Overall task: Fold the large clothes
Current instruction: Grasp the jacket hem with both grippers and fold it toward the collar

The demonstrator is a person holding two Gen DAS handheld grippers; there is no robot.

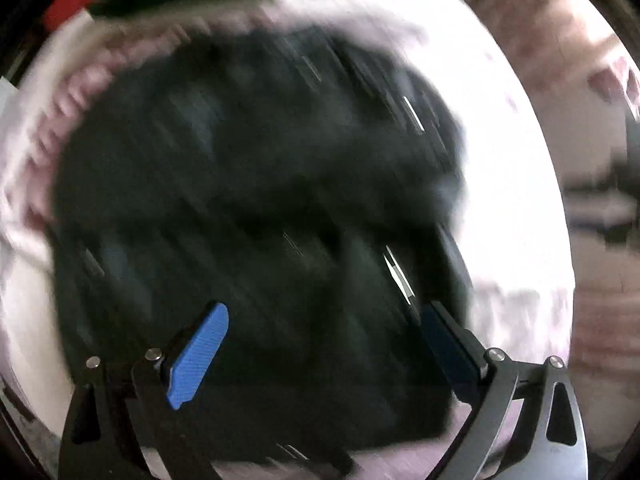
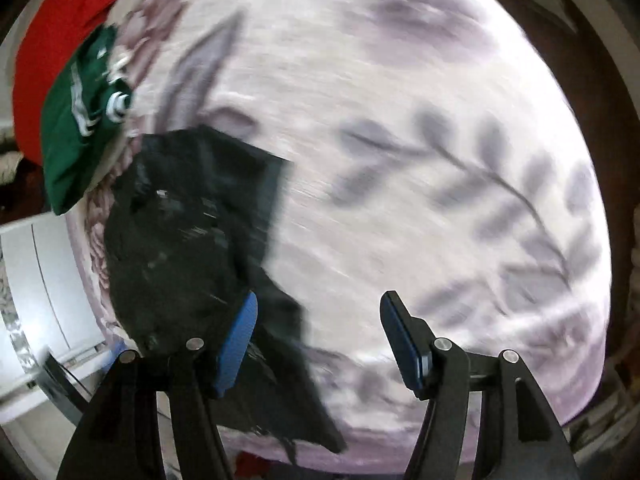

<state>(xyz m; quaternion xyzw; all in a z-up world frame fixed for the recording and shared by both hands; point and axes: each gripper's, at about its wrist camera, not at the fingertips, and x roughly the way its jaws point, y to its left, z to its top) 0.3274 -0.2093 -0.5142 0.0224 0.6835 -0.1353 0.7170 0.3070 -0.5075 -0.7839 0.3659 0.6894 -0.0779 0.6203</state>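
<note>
Black garment [image 1: 256, 200] lies bunched on the flowered bed [image 2: 400, 120]. Left hand-held gripper [image 1: 324, 344] & right hand-held gripper [image 2: 318, 336] both released, empty. Better spread it flat, then pinch the edge.

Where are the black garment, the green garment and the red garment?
black garment [image 2: 180, 248], right wrist view, middle of the dark cloth.
green garment [image 2: 76, 136], right wrist view, its folded body.
red garment [image 2: 44, 48], right wrist view, its upper part.
</note>
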